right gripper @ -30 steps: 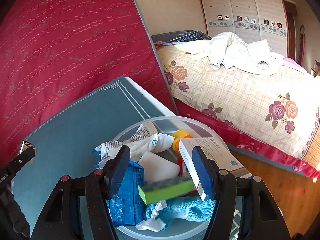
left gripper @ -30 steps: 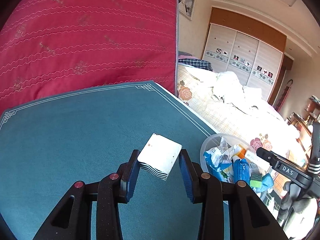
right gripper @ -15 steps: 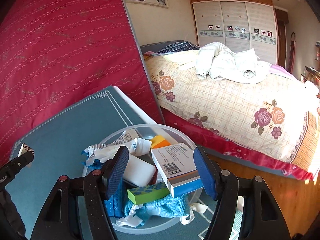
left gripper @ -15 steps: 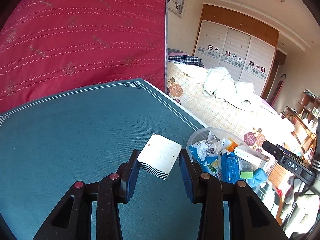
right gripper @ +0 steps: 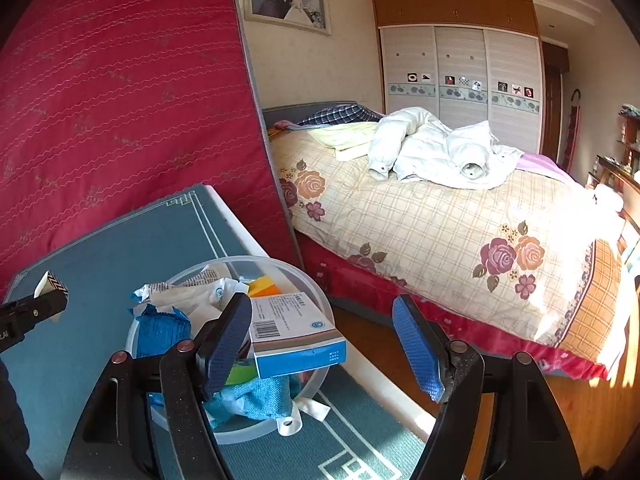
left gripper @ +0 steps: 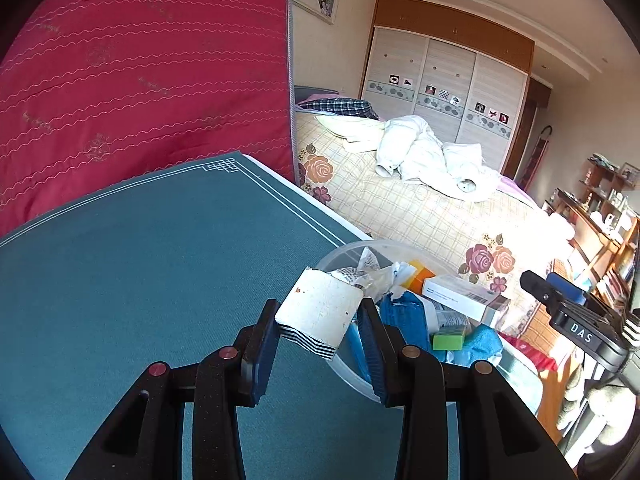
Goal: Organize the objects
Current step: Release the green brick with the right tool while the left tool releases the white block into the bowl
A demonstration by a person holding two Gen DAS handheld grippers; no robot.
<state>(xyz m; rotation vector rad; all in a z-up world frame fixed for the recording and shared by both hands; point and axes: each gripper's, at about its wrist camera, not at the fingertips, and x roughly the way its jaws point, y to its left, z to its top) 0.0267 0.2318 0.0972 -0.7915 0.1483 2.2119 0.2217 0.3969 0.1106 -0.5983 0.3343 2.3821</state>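
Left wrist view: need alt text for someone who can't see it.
The left gripper is shut on a small white box with striped sides, held above a teal table mat beside a clear round tub full of packets and boxes. A bed and wardrobe lie beyond.

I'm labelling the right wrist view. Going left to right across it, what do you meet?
Striped-edged white box held by the left gripper → blue packet in the clear tub → blue-and-white carton → floral bedspread
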